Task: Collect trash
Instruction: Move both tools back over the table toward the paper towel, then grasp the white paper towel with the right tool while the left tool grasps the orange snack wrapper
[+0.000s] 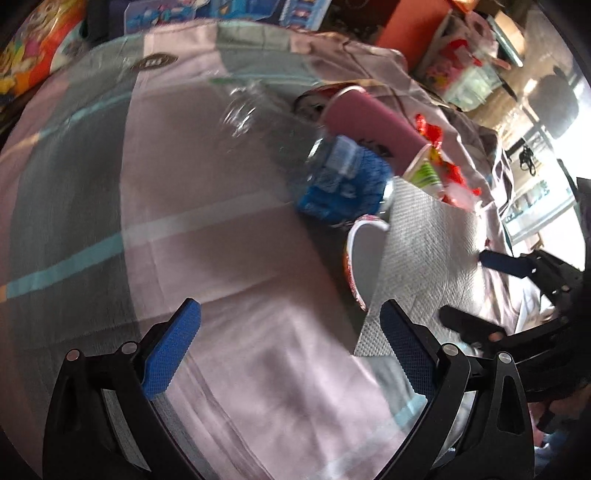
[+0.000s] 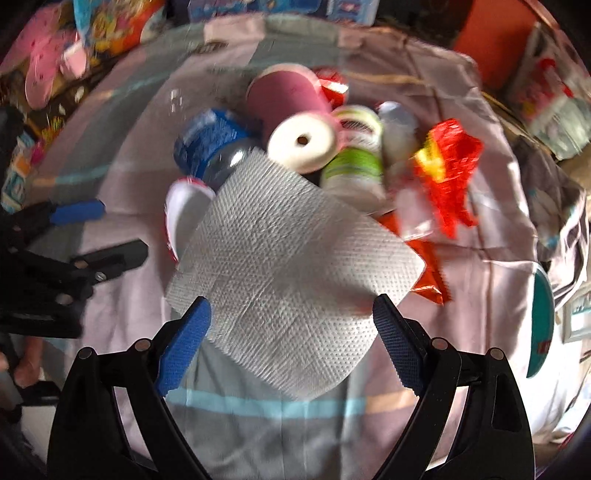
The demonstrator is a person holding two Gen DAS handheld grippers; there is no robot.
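Note:
A pile of trash lies on a pink and grey striped cloth (image 2: pixel 258 424). A white paper towel (image 2: pixel 288 251) lies flat at the near side of the pile, and my right gripper (image 2: pixel 291 306) hovers open over its near edge. Behind the towel are a clear bottle with a blue label (image 2: pixel 210 144), a pink cup (image 2: pixel 291 110) on its side, a green and white tub (image 2: pixel 354 162), a red wrapper (image 2: pixel 450 170) and an orange wrapper (image 2: pixel 428 273). My left gripper (image 1: pixel 290 314) is open over bare cloth, left of the paper towel (image 1: pixel 424 251) and below the bottle (image 1: pixel 340 181).
A white cup with a red rim (image 2: pixel 184 214) lies half under the towel. Toy boxes and colourful packages (image 2: pixel 110 22) line the far edge of the cloth. A teal disc (image 2: pixel 541 321) sits at the right. Pink slippers (image 2: pixel 48 70) lie at the far left.

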